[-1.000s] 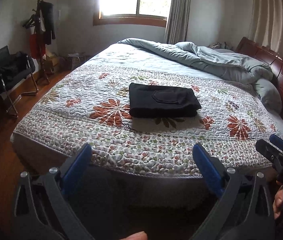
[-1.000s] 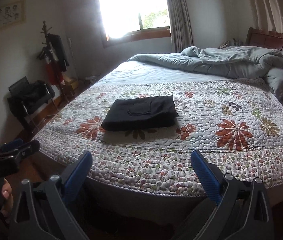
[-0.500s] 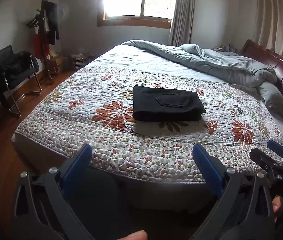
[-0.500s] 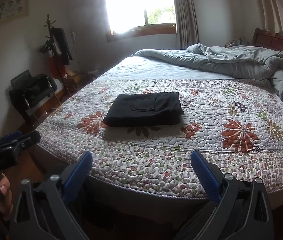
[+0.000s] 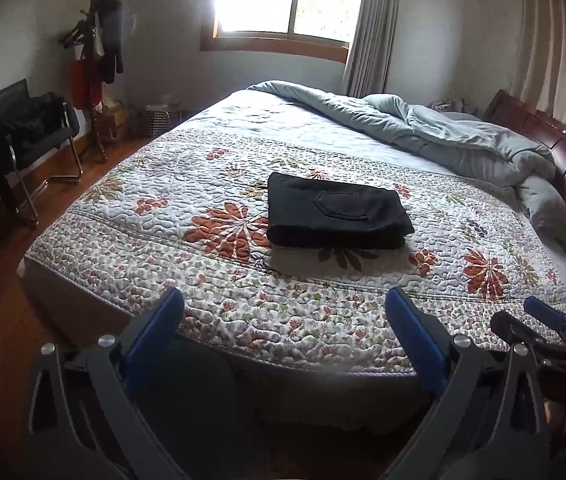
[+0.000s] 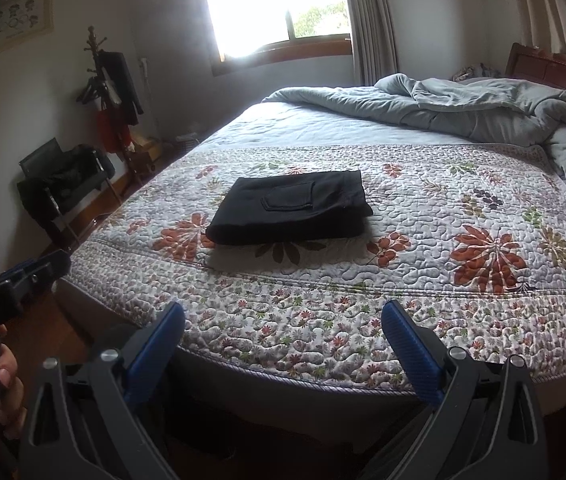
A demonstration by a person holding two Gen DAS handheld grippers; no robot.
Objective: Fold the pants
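Left wrist view: black pants [image 5: 337,212] folded compact mid-quilt on bed [image 5: 243,312], nearer its foot edge; left gripper [image 5: 283,326] and right gripper [image 6: 283,328] off it, jaws apart, empty; folding seemingly done, perhaps only tidying left.

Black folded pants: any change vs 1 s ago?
No. The black folded pants lie in the same spot on the floral quilted bedspread. Only the views drifted slightly as both hands shifted. Left gripper and right gripper stay open, empty.

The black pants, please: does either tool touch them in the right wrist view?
No, the black pants lie folded alone on the quilt.
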